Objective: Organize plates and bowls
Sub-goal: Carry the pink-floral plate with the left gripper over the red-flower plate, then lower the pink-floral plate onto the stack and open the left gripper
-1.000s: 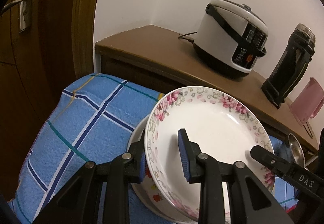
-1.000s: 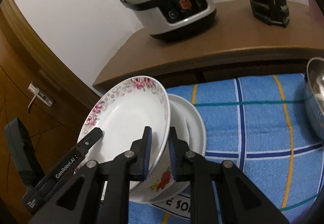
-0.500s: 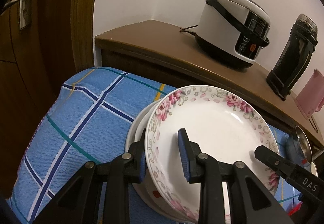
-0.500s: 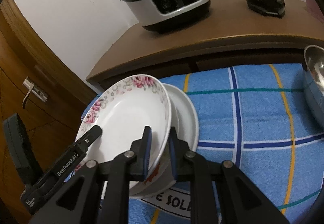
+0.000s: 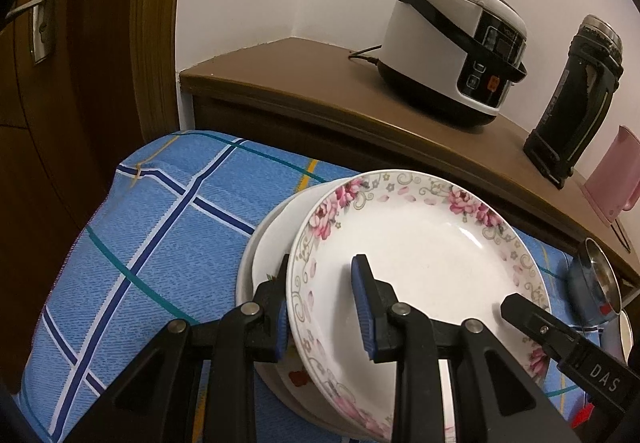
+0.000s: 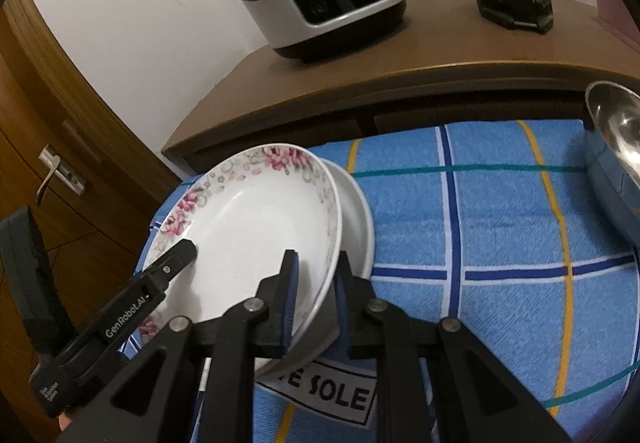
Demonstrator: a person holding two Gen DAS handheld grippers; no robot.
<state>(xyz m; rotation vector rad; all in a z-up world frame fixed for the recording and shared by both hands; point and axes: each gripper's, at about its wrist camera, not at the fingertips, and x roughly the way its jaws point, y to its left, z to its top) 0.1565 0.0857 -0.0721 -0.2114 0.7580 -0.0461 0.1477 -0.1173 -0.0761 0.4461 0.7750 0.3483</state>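
A white plate with a pink flower rim point(image 5: 416, 263) lies tilted on a plain white plate point(image 5: 272, 239), which sits on the blue checked cloth point(image 5: 152, 235). My left gripper point(image 5: 324, 307) is shut on the flowered plate's near-left rim, one finger above and one below. My right gripper point(image 6: 316, 295) is shut on the same flowered plate point(image 6: 248, 227) at its right rim, over the white plate point(image 6: 360, 231). Each gripper's finger shows in the other's view.
A steel bowl point(image 6: 616, 139) lies at the cloth's right edge. Behind stands a brown cabinet point(image 5: 320, 91) with a rice cooker point(image 5: 448, 47), a black flask point(image 5: 572, 103) and a pink jug point(image 5: 612, 179). A wooden door point(image 5: 40, 83) is on the left.
Both grippers have lowered the flowered plate towards the white plate and flattened its tilt. Their grip on it has not changed.
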